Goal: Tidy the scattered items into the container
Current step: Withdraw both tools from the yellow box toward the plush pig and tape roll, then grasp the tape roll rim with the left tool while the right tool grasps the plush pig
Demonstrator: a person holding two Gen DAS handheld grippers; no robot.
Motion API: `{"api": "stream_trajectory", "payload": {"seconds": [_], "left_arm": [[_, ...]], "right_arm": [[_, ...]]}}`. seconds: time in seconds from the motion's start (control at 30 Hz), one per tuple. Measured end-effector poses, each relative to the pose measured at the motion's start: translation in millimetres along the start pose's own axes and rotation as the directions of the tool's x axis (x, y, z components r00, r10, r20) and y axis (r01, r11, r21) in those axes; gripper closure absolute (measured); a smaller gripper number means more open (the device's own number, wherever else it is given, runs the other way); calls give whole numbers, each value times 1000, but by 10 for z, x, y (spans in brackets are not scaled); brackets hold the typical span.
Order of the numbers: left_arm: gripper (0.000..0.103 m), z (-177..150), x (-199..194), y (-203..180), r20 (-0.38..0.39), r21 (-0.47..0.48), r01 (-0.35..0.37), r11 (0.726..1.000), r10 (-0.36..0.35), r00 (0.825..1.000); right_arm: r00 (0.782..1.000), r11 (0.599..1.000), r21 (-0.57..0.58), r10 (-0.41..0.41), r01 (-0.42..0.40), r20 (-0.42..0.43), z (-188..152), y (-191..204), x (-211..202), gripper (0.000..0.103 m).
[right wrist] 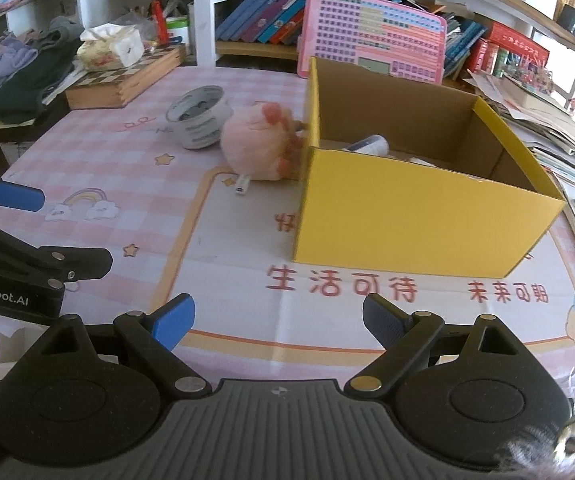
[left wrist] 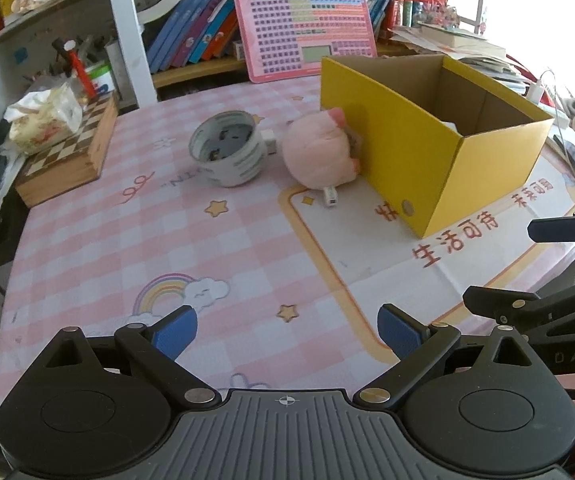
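An open yellow cardboard box [left wrist: 415, 156] [right wrist: 415, 212] stands on the pink table mat. Inside it lie a white-and-blue tube [right wrist: 369, 145] and other pale items. A pink plush toy [left wrist: 319, 152] [right wrist: 259, 144] leans against the box's left wall. A roll of tape [left wrist: 229, 148] [right wrist: 199, 116] sits left of the plush. A small white USB plug [left wrist: 330, 196] [right wrist: 241, 185] lies in front of the plush. My left gripper [left wrist: 287, 330] is open and empty, well short of them. My right gripper [right wrist: 277, 318] is open and empty, in front of the box.
A wooden chess box [left wrist: 71, 152] [right wrist: 127, 76] with a tissue pack on it sits at the far left. A pink keyboard toy [left wrist: 305, 32] [right wrist: 375, 36] leans on a bookshelf behind. Papers pile up right of the box [right wrist: 543, 120]. Dark clothes [right wrist: 27, 76] lie at the left edge.
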State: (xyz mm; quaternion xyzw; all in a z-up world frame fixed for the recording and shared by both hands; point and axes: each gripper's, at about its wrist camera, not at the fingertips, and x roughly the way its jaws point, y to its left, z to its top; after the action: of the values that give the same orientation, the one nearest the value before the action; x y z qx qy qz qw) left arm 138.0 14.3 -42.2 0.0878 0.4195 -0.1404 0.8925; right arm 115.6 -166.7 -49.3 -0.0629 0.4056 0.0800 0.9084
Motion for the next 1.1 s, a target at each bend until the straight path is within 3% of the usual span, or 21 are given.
{"api": "stream_trajectory", "payload": {"seconds": [0.4,0.67,0.83,1.1], "left_arm": [[5,-18,16,389,10,28,5,1000,-5,1000],[5,44,54,664,51,33,7,999,-9,999],[5,178,127,794,114,44,20,999,-25,993],[5,517,440,899,174,60,61,996,-71,982]], "right_arm": [[1000,1000,16,-13,12,14,112,375,119,12],[995,998,4,-66,65,73,250,578,190,16],[989,994,-21,-104,107,108,379,668,278,23],[978,986,-58,-147,157,147,606,803,496,23]]}}
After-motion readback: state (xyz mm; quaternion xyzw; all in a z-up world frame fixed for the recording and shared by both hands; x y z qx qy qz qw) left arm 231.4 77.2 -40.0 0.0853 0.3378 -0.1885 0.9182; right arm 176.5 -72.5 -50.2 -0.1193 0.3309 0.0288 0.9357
